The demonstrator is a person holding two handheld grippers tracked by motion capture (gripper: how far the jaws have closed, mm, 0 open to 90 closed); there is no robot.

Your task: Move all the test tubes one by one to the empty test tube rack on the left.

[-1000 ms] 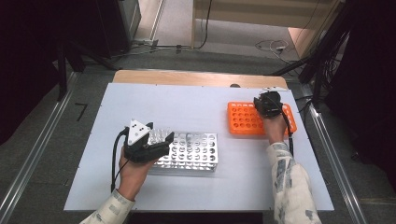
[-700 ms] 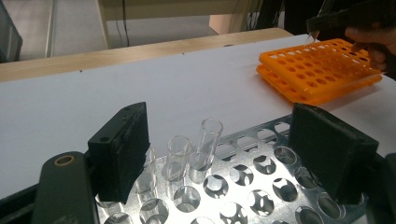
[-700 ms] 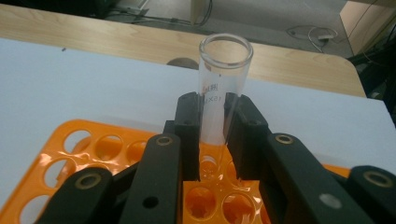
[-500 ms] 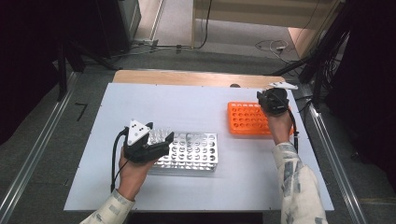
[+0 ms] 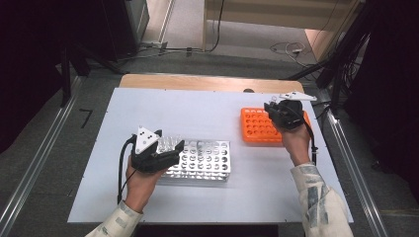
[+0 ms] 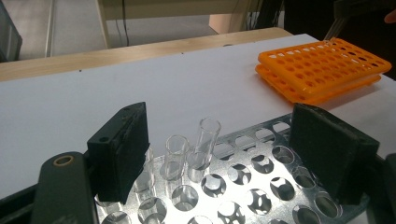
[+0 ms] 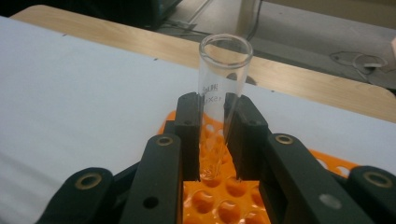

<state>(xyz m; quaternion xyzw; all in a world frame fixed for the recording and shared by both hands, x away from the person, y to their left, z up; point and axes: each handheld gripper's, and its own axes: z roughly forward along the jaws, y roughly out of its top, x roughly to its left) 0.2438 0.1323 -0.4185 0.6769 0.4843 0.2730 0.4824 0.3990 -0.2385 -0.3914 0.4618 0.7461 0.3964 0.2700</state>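
On the white tabletop (image 5: 207, 113), a metal rack (image 5: 200, 160) sits near-left and an orange rack (image 5: 259, 126) far-right. The left tongs (image 6: 224, 154) stand apart over the metal rack's glass tubes (image 6: 189, 149). The right tongs (image 7: 214, 135) are clamped on a clear test tube (image 7: 223, 74), seemingly lifted just above the orange rack.

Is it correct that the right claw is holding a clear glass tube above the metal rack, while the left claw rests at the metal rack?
Not fully. The right claw holds the glass tube above the orange rack, not the metal one, as the right gripper view shows. The left claw does rest at the metal rack.
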